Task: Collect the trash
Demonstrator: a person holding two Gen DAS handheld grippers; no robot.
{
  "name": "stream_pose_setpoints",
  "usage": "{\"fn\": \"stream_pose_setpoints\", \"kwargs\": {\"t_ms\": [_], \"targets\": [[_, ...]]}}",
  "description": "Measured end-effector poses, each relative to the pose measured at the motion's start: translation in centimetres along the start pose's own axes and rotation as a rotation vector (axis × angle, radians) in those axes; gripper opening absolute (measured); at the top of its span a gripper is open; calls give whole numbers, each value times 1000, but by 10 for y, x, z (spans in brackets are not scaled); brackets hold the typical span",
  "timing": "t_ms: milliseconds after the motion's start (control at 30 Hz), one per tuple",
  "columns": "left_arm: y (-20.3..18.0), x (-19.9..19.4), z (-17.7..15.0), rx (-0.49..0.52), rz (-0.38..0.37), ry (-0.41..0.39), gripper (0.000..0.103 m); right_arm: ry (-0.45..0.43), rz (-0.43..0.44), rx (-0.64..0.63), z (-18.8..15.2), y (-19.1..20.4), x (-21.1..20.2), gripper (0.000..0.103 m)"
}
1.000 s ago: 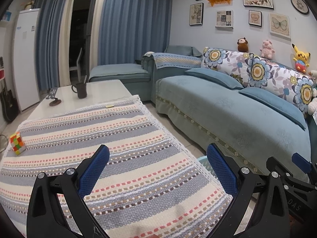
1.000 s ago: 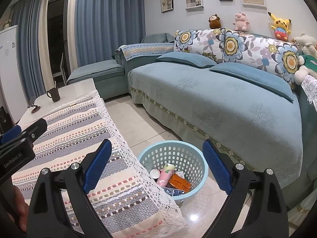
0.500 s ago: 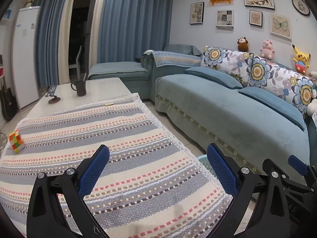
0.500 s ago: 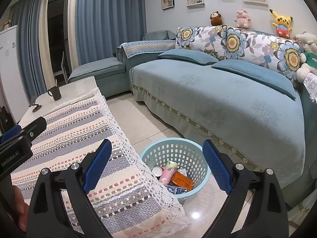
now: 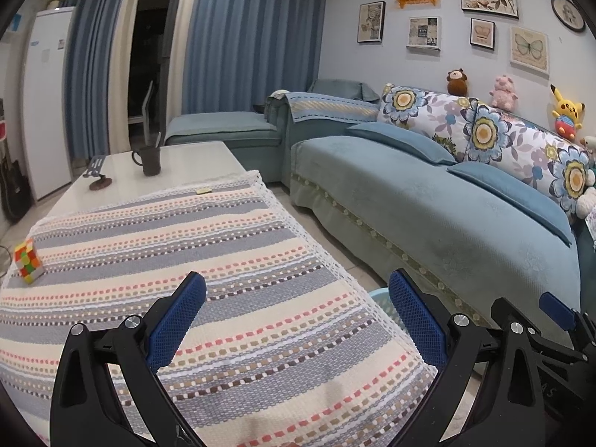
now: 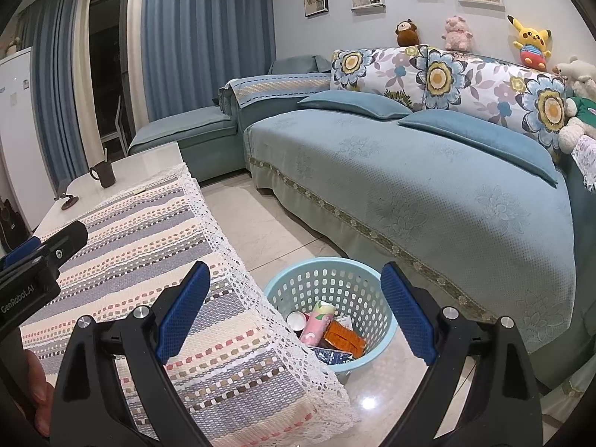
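Both my grippers, left gripper (image 5: 296, 320) and right gripper (image 6: 294, 311), gape wide, holding nothing; the trash basket (image 6: 387, 329) sits on the floor (image 6: 260, 223) under my right one, beside the striped cloth's (image 5: 186, 260) lacy edge.

a striped cloth (image 5: 208, 279) with a lace edge covers most of the bench (image 5: 193, 160). a colourful puzzle cube (image 5: 28, 260) sits near its left edge, and a dark mug (image 5: 149, 160) stands on the bare far end. a blue sofa (image 5: 428, 201) runs along the wall, with plush toys (image 5: 503, 91) on its back.
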State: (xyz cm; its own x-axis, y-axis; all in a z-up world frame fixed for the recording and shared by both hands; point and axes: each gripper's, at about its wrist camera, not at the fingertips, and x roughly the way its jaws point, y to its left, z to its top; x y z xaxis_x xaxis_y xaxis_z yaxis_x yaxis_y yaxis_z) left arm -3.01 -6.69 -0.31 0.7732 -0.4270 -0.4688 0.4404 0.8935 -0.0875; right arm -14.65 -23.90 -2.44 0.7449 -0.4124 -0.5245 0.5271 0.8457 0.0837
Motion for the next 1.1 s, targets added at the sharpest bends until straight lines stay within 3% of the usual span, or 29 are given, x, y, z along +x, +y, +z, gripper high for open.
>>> {"fn": "stream_pose_setpoints", "kwargs": {"t_ms": [733,1100], "targets": [[0,-1,0,21,9,-10,95,4,3,0,-1,0,1,88],[-2,-1,2,55,72,-26,95,4,3,-1,-2,0,1,88]]}}
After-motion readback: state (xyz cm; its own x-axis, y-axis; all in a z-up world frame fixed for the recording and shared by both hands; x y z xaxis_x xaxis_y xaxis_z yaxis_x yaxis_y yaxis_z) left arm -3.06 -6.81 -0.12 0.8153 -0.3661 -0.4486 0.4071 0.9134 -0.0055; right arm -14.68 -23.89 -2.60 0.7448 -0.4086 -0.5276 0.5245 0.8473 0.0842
